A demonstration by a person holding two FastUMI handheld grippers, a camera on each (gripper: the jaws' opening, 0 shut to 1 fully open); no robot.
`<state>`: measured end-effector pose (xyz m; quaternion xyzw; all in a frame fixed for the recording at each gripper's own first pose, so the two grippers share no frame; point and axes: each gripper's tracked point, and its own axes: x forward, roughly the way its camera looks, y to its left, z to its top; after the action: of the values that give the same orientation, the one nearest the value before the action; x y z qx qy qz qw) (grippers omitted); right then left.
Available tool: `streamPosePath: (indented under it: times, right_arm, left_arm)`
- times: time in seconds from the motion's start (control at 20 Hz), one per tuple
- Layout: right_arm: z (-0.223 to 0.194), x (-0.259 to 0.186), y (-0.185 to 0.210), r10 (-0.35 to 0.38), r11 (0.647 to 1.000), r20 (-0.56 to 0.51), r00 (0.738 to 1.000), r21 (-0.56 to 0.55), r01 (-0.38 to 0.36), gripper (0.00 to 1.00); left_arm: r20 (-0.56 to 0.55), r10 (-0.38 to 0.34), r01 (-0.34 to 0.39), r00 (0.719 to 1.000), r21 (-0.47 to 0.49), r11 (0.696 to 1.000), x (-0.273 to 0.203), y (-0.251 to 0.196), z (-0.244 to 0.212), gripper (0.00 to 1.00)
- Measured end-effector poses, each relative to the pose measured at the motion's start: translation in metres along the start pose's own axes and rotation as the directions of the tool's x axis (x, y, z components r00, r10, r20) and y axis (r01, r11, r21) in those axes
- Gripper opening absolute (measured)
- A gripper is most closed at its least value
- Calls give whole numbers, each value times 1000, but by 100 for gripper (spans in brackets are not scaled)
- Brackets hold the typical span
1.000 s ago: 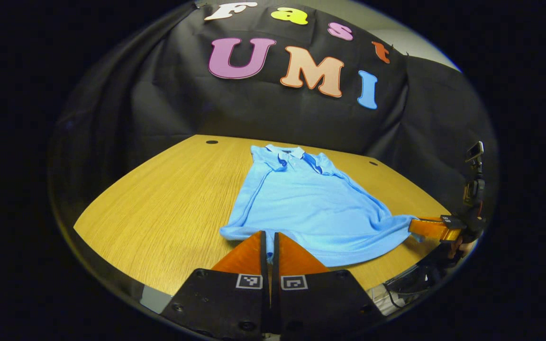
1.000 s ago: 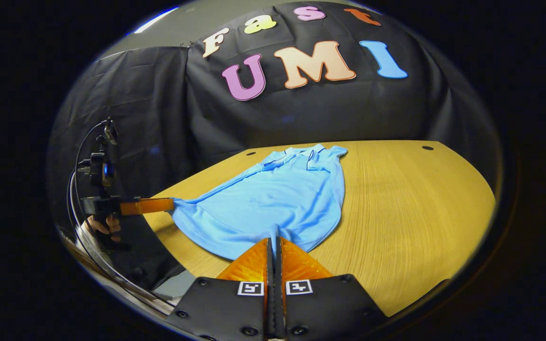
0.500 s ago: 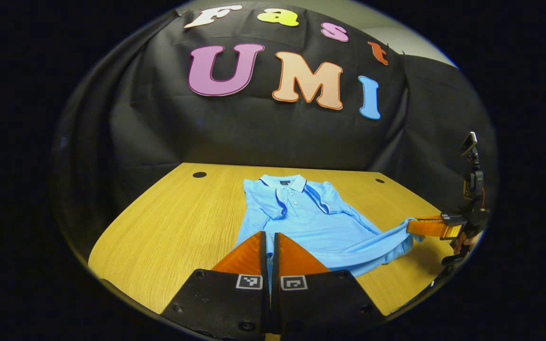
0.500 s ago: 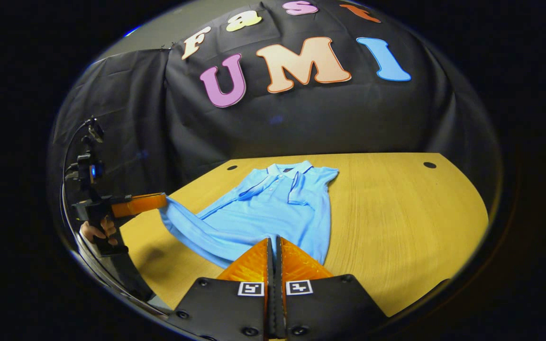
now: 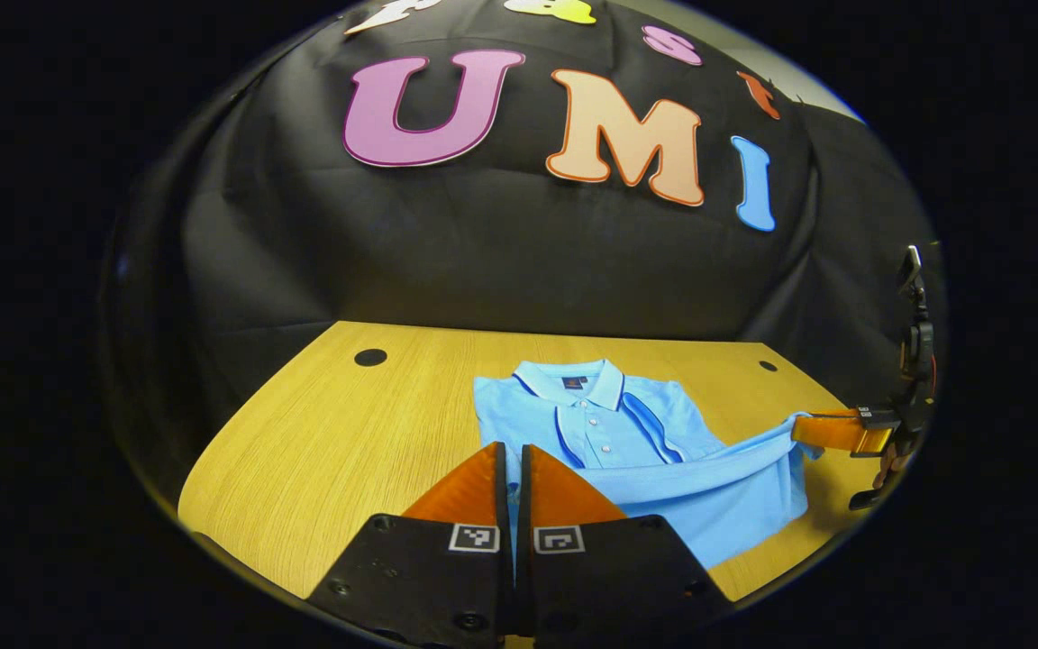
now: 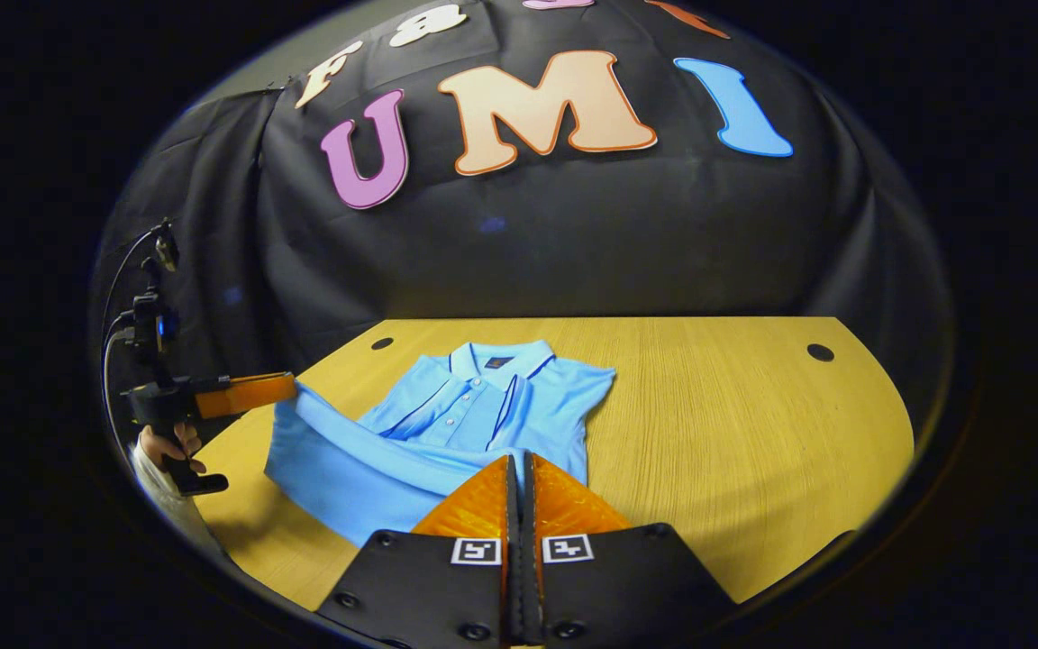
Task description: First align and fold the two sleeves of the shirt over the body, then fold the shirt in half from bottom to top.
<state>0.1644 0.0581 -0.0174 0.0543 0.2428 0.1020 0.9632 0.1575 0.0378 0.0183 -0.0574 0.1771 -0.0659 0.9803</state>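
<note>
A soft, matt knit-cloth shirt [image 5: 663,451] is lying on a smooth wood-grain table [image 5: 321,451] showing a slight sheen.

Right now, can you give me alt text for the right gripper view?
The right gripper pinches the lifted hem of a blue polo shirt, while the left gripper holds the other hem corner. The collar end lies flat on the wooden table.

shirt [image 5: 627,433] | light blue polo (collar far) | on table, hem lifted over body
</note>
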Motion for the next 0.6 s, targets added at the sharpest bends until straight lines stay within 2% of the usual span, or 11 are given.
streamPosePath:
  times: [0.35,0.6]
  right_arm:
    - [34,87,-29,-69,998,-16,997,-8,69,2]
    - [29,145,-51,-106,994,-33,994,3,106,2]
  left_arm:
    - [14,67,-68,998,87,994,82,18,37,0]
    - [-5,113,-110,994,172,979,147,31,27,0]
